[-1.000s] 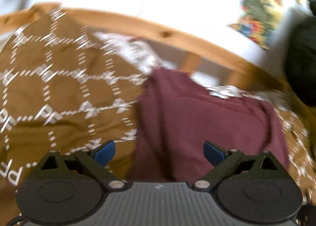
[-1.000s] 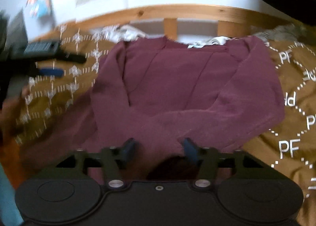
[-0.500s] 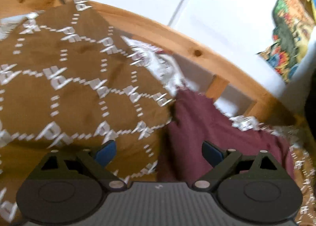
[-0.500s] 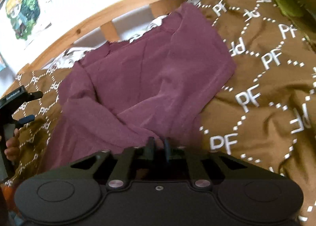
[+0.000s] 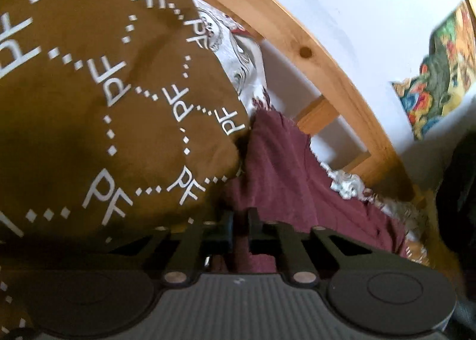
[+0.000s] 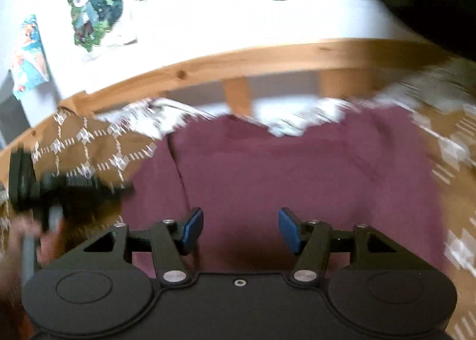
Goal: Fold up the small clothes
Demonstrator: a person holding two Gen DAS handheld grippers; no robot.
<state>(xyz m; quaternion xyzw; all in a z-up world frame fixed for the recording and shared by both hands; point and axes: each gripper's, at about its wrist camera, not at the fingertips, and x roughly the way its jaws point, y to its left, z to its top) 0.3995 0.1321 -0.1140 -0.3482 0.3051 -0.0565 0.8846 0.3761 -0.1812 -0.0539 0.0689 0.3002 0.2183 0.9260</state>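
Note:
A maroon garment lies spread on a brown blanket printed with white "PF" letters. In the left wrist view the garment runs from the fingers toward the wooden rail. My left gripper is shut on the garment's left edge, low against the blanket. It also shows at the left of the right wrist view, held by a hand. My right gripper is open and empty, just above the garment's near part.
A wooden bed rail with slats runs along the far side, against a white wall with colourful posters. A white patterned sheet shows between blanket and rail. A dark object stands at the right.
My left gripper went down to the garment's left edge and shut on it. My right gripper, shut on the garment's fold half a second ago, has let go and opened.

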